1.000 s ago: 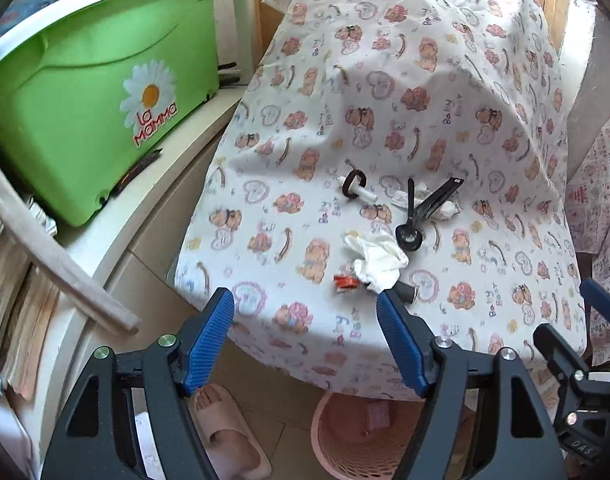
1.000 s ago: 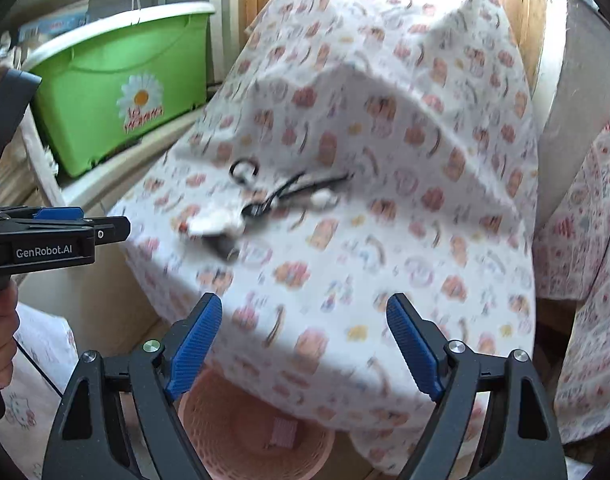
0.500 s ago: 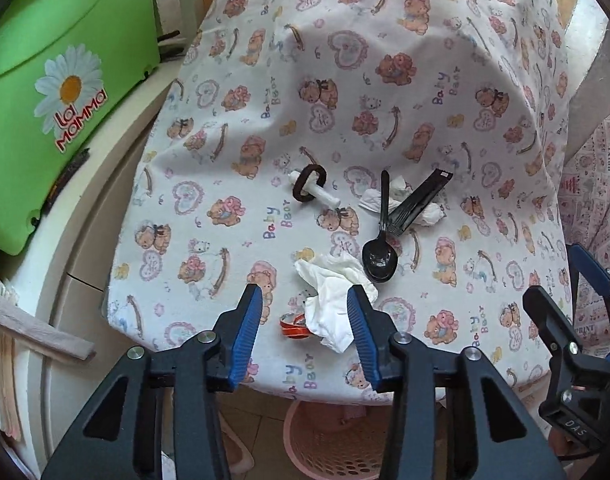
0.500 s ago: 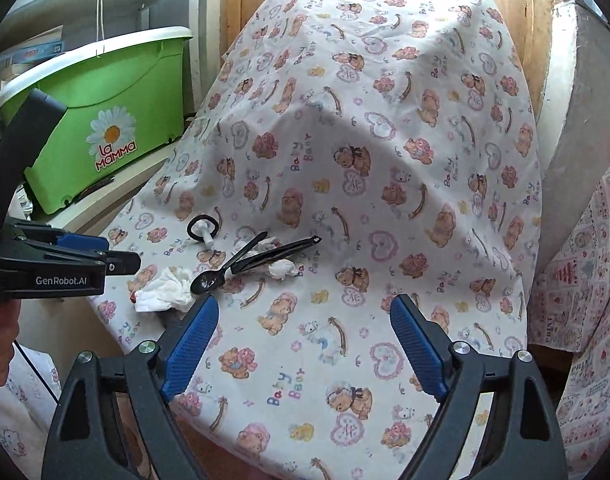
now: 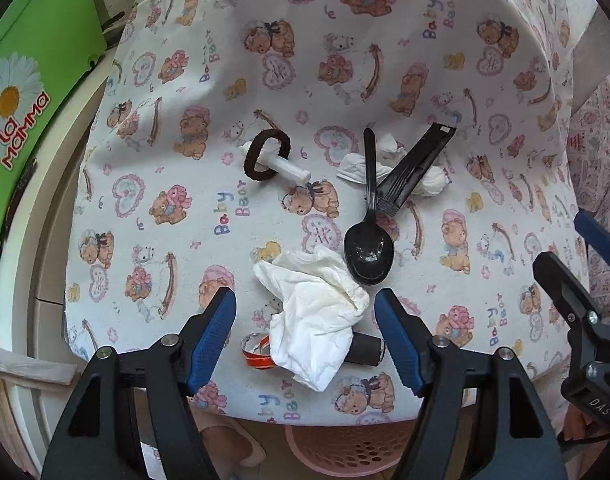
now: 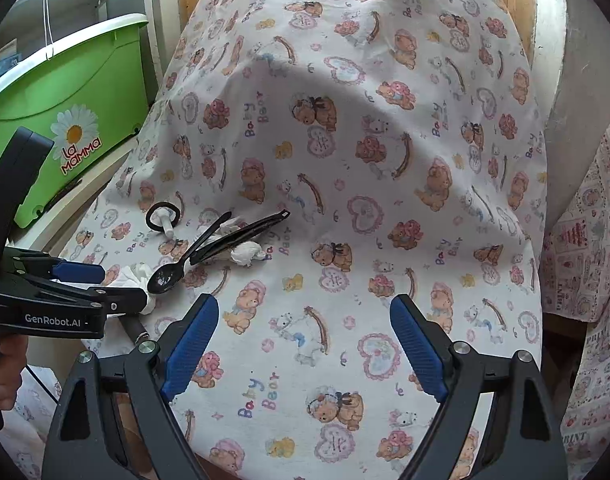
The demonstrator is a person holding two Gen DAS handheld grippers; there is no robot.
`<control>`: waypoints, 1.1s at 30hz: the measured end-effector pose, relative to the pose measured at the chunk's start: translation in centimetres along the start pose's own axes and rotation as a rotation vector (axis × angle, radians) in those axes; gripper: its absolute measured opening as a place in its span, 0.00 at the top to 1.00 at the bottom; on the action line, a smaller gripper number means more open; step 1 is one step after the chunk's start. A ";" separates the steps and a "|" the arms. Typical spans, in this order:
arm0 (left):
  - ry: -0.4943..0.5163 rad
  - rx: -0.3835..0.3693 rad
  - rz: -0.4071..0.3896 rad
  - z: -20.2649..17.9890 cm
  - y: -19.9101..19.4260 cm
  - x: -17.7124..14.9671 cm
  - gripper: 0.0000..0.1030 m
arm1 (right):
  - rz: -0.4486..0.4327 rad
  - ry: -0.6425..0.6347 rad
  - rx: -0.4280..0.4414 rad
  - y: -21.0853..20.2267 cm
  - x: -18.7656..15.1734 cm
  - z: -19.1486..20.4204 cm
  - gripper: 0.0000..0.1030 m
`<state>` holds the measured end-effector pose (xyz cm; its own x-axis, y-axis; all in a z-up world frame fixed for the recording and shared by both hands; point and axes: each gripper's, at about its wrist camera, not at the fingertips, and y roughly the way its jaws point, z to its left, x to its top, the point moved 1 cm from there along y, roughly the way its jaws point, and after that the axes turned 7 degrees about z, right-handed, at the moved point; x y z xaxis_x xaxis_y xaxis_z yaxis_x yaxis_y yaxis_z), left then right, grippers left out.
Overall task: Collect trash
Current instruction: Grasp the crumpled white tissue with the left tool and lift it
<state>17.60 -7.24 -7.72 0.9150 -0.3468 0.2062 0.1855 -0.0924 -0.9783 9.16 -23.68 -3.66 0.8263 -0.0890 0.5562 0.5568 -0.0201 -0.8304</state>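
Note:
My left gripper (image 5: pixel 305 336) is open, its blue pads on either side of a crumpled white tissue (image 5: pixel 317 320) near the front edge of the bear-print cloth. A red scrap (image 5: pixel 257 356) and a dark cylinder (image 5: pixel 365 350) lie beside the tissue. Behind it lie a black plastic spoon (image 5: pixel 368 248), a black fork wrapper (image 5: pixel 415 168) on a second white tissue (image 5: pixel 431 182), and a hair tie around a white stick (image 5: pixel 267 160). My right gripper (image 6: pixel 305 344) is open and empty over bare cloth, right of the spoon (image 6: pixel 165 278) and the left gripper (image 6: pixel 117 300).
A pink perforated basket (image 5: pixel 349 448) stands on the floor below the cloth's front edge, with a slipper (image 5: pixel 241 444) beside it. A green La Mamma bin (image 5: pixel 17 112) sits on a white counter at the left. Patterned fabric (image 6: pixel 589 240) hangs at the right.
My left gripper has moved forward and down over the cloth; it narrowed midway and is wider again around the tissue. My right gripper has moved closer and stays open.

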 end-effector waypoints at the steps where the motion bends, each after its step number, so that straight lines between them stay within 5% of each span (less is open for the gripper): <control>1: 0.013 0.017 -0.006 -0.4 0.1 0.0 0.32 | 0.006 -0.002 -0.002 0.2 0.0 0.0 0.14; 4: 0.024 0.044 -0.072 -1.1 -0.7 0.2 0.43 | 0.012 -0.004 -0.007 0.3 -0.1 0.0 0.14; 7: 0.032 0.044 -0.103 -1.6 -1.3 0.3 0.75 | 0.010 0.002 0.001 0.2 -0.1 -0.1 0.14; 8: 0.029 0.035 -0.104 -1.5 -1.4 0.3 0.95 | 0.010 0.004 0.000 0.2 -0.1 -0.1 0.14; 9: 0.024 0.023 -0.104 -1.4 -1.4 0.3 1.00 | 0.010 0.005 -0.004 0.2 -0.1 -0.1 0.14; 16: 0.007 -0.046 -0.155 0.4 -3.9 -0.2 0.95 | 0.006 0.021 -0.004 -0.1 -0.1 -0.4 0.14; 18: -0.002 -0.064 -0.138 0.6 -3.7 -0.1 0.59 | 0.003 0.018 -0.006 -0.2 -0.1 -0.3 0.14; 20: -0.009 -0.047 -0.118 0.8 -3.1 -0.2 0.40 | 0.002 0.013 -0.005 -0.2 -0.1 -0.1 0.14; 23: -0.012 -0.034 -0.059 0.4 -1.6 0.2 0.38 | 0.004 0.004 -0.006 -0.1 -0.1 0.3 0.14; 28: -0.015 -0.040 -0.010 -0.2 0.1 0.6 0.42 | 0.009 -0.017 -0.023 0.3 -0.1 0.8 0.14; 30: -0.039 -0.058 -0.023 -0.1 0.2 0.6 0.71 | 0.017 -0.020 -0.019 0.5 -0.1 0.9 0.14; 33: -0.069 -0.086 -0.068 0.5 -0.6 0.7 0.96 | 0.022 -0.022 -0.018 0.7 0.0 1.1 0.14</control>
<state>18.31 -6.95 -7.03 0.9245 -0.2723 0.2668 0.2187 -0.1945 -0.9562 9.70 -22.56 -4.21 0.8398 -0.0680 0.5386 0.5374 -0.0368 -0.8425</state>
